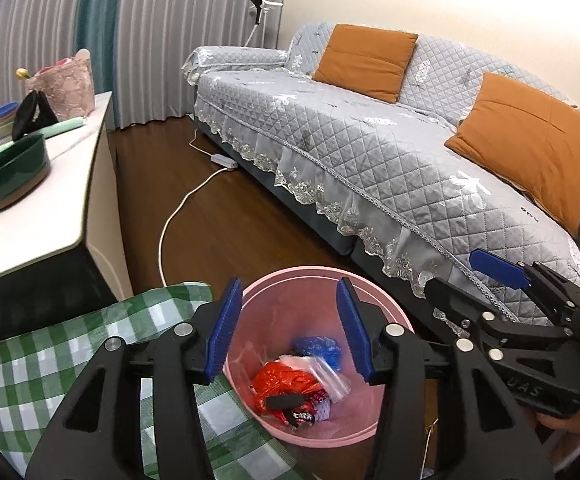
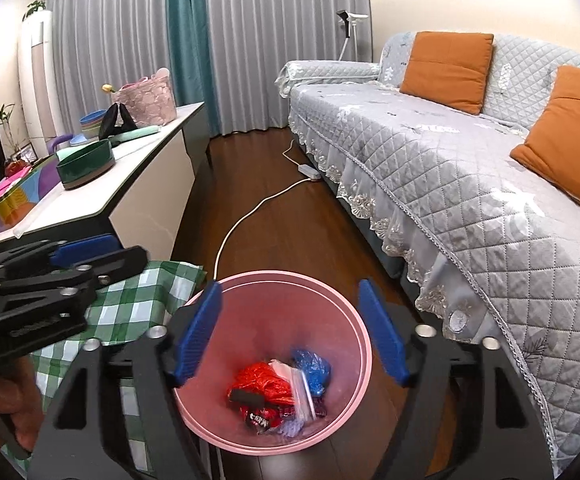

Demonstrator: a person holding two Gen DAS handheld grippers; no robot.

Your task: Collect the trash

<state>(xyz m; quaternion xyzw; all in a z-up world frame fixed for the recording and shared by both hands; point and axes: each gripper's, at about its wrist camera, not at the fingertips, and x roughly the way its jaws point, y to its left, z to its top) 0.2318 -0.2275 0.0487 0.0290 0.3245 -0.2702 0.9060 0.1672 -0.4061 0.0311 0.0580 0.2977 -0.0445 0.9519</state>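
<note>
Nearest: left tongs (image 1: pixel 288 330), blue ribbed pads, jaws standing apart with nothing between them, held above the bin mouth. Right tongs (image 2: pixel 292 332), same make, jaws spread wider, also empty, over the same bin.

Below both: round pink plastic waste bin (image 2: pixel 364 344) standing on the dark wooden floor (image 2: pixel 274 216), touching the hanging edge of a green-and-white checked cloth (image 2: pixel 130 304).

Contents, at the bin's bottom:
- crumpled red plastic bag (image 2: pixel 264 380), with a small black block lying on it;
- scrunched blue plastic bag (image 2: pixel 312 366), against the far side;
- clear zip pouch (image 2: pixel 302 390), between the two;
- dark printed snack wrapper (image 2: pixel 260 420), nearest side.

Handling, as a judgement: all items light, soft and crushable, the films slippery; none fragile. Each is best pinched at a raised fold or bunched corner, not across a flat face. The bin itself looks light and stiff, to be taken by its rim.

Beyond: white-topped counter (image 2: pixel 138 176) at left, bearing a dark green oval plastic tub (image 2: pixel 86 164) near its front edge and a pink lace fabric basket (image 2: pixel 146 98) toward its far end. White cable with power strip (image 2: pixel 310 172) on the floor. Sofa under a grey quilted cover (image 2: pixel 430 152), carrying orange square cushions (image 2: pixel 448 62). Grey and teal curtains (image 2: pixel 186 40) farthest.
</note>
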